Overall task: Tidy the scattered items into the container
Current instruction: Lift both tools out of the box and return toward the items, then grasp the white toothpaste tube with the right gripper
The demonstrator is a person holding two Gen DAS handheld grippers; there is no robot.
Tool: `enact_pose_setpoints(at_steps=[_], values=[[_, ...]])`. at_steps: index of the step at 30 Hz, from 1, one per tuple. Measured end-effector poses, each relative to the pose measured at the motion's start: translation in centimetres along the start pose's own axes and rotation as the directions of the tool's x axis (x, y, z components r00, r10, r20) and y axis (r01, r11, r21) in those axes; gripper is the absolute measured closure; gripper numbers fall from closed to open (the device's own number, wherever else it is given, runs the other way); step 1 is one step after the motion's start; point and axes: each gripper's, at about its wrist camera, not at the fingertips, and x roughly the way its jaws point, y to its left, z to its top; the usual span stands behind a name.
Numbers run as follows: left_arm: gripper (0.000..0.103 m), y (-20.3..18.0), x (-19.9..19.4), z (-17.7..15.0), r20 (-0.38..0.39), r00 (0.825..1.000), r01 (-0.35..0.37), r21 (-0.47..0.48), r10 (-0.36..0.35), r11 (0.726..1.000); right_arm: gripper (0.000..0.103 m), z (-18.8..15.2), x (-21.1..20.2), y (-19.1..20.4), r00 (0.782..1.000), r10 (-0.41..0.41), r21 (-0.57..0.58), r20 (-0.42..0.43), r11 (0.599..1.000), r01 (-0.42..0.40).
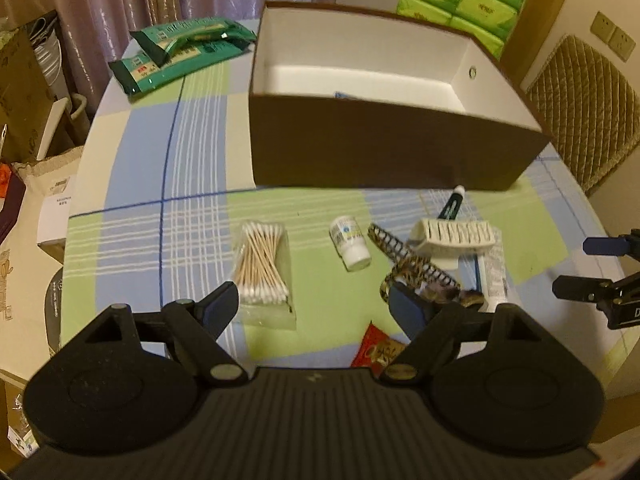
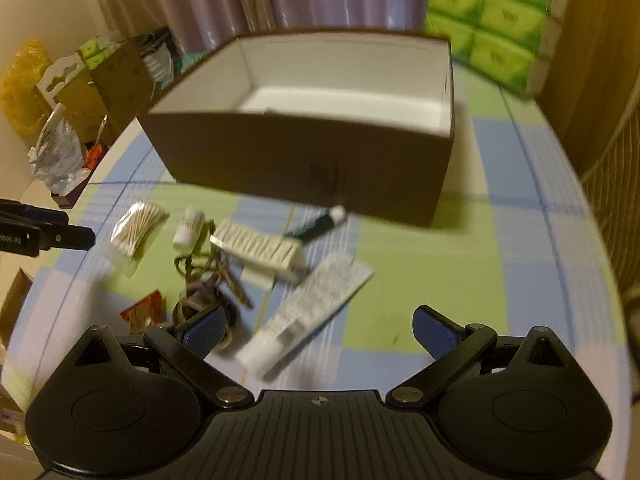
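With both grippers spread wide and holding nothing, the left gripper (image 1: 316, 304) should settle squarely over the bag of cotton swabs (image 1: 262, 266) and the right gripper (image 2: 320, 330) over the white tube (image 2: 308, 304), both lying before the brown box (image 1: 384, 96)

No text can be read. Blurred print is seen on the green packets (image 1: 180, 52), the small white bottle (image 1: 350, 244), the white tube (image 2: 308, 312) and the brown box (image 2: 320, 168).
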Motion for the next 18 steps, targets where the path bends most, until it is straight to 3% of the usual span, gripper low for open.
enact_pose_setpoints(at_steps=[18], values=[[0.024,-0.8,1.7,-1.1,-0.046,0.999,-0.002,0.009,0.002,1.0,0.005,-1.8,1.5,0.1,0.996,-0.029,0.094,-0.083,0.995,0.037]])
